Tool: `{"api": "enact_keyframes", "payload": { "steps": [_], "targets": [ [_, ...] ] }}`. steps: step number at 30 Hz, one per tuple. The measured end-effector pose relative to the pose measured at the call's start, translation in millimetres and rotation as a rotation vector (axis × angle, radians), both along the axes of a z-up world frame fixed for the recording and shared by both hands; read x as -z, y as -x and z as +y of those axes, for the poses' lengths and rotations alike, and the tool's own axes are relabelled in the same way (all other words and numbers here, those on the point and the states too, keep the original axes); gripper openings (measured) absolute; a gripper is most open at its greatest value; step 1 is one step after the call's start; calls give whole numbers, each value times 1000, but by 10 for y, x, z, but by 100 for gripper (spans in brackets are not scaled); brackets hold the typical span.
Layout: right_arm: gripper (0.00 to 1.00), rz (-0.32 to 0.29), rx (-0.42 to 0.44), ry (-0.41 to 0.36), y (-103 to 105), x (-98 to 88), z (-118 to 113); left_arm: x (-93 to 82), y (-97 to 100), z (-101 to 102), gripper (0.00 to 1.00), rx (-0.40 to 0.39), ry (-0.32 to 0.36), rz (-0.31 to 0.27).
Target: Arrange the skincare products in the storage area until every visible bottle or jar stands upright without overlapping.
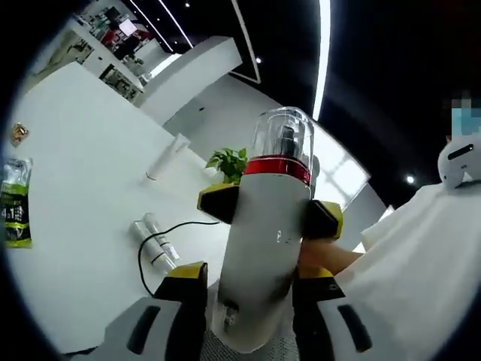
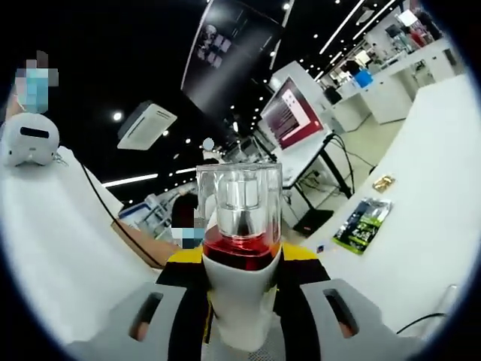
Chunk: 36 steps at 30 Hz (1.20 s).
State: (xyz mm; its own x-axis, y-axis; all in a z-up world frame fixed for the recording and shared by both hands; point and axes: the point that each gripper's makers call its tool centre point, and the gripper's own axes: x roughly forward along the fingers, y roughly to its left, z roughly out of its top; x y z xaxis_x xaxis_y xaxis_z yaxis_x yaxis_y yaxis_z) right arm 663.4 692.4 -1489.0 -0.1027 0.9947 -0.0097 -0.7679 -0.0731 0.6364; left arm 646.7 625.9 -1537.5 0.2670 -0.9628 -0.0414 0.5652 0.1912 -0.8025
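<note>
White bottle point(image 1: 263, 256) with red band, clear cap, held aloft between both hand-held grippers, left point(image 1: 248, 293) and right point(image 2: 242, 301) each clamped on its body, long axis running along the jaws, white table point(image 1: 83, 165) beyond.

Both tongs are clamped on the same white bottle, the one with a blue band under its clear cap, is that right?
Not quite: the band under the clear cap is red, not blue, as the left gripper view shows. The rest stands: both tongs, left and right, clamp the same white bottle.
</note>
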Motion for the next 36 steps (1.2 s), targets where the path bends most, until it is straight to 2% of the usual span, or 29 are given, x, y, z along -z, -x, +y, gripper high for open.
{"api": "enact_keyframes", "payload": {
  "steps": [3,4,8,14,15,16,22,24,28,30,36],
  "targets": [
    [32,25,-48,-57,80,-57,15,-84,106,-41,44,69,60,23],
    [32,36,-56,-61,89,-49,24,-109,130,-44,40,84,76,28],
    [32,36,-75,-77,120,-64,54,-103,124,-30,40,85,81,34],
    [32,78,-86,-100,133,-69,87,-123,141,-7,38,95,96,30],
    [32,86,-88,-99,135,-63,89,-127,148,-7,37,90,81,-1],
    [32,108,-87,-97,137,-47,92,-132,156,-10,36,89,77,-9],
    [33,151,-56,-104,94,-11,77,-94,128,-4,34,75,54,-13],
    [33,147,-50,-95,87,-2,85,-72,118,-6,34,64,34,-21],
    [32,115,-22,-27,67,91,138,13,87,-13,33,40,-31,-36],
    [32,126,-7,-13,46,117,147,51,71,-15,33,26,-63,-42],
    [31,116,99,31,-107,163,155,106,-30,30,33,-37,-104,-38]
  ]
}}
